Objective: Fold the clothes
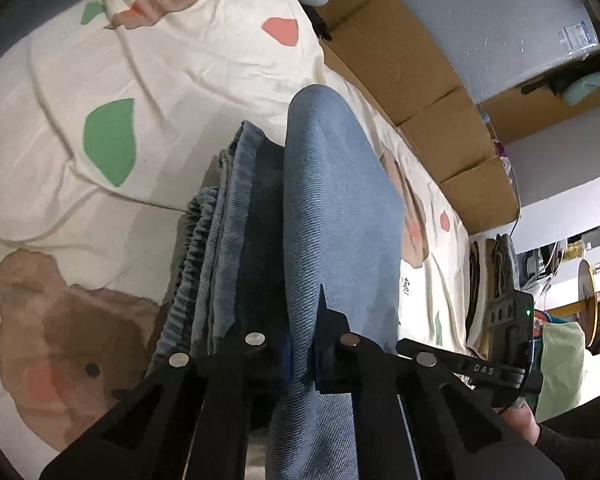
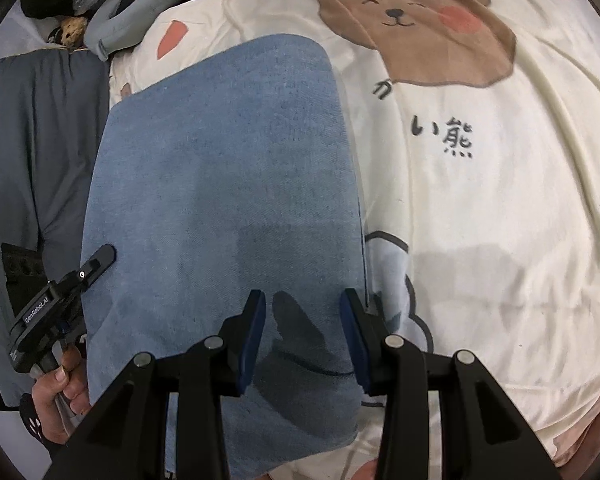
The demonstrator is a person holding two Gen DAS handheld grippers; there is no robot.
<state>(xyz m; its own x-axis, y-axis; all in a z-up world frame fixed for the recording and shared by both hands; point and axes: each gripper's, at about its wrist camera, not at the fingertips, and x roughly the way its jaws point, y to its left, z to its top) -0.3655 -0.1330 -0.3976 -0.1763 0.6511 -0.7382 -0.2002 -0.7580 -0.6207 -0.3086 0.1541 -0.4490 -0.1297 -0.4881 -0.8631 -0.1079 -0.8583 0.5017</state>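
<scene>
Blue jeans (image 2: 220, 160) lie folded into a long rectangle on the bear-print bed cover (image 2: 480, 208). In the left wrist view the folded denim layers (image 1: 332, 200) and the elastic waistband (image 1: 192, 248) run straight out from my left gripper (image 1: 300, 332), which is shut on the top layer at the near edge. From the right wrist view the left gripper (image 2: 98, 260) sits at the jeans' left edge, with a hand (image 2: 60, 384) around its handle. My right gripper (image 2: 304, 320) hovers over the jeans' near right part, jaws apart, blue pads clear of the cloth.
Cardboard boxes (image 1: 440, 120) line the bed's far side. A grey garment (image 2: 40, 140) lies along the jeans' left, with a grey bolster (image 2: 132, 12) beyond it. Folded clothes (image 1: 496, 264) are stacked at the bed's edge, and room clutter stands past them.
</scene>
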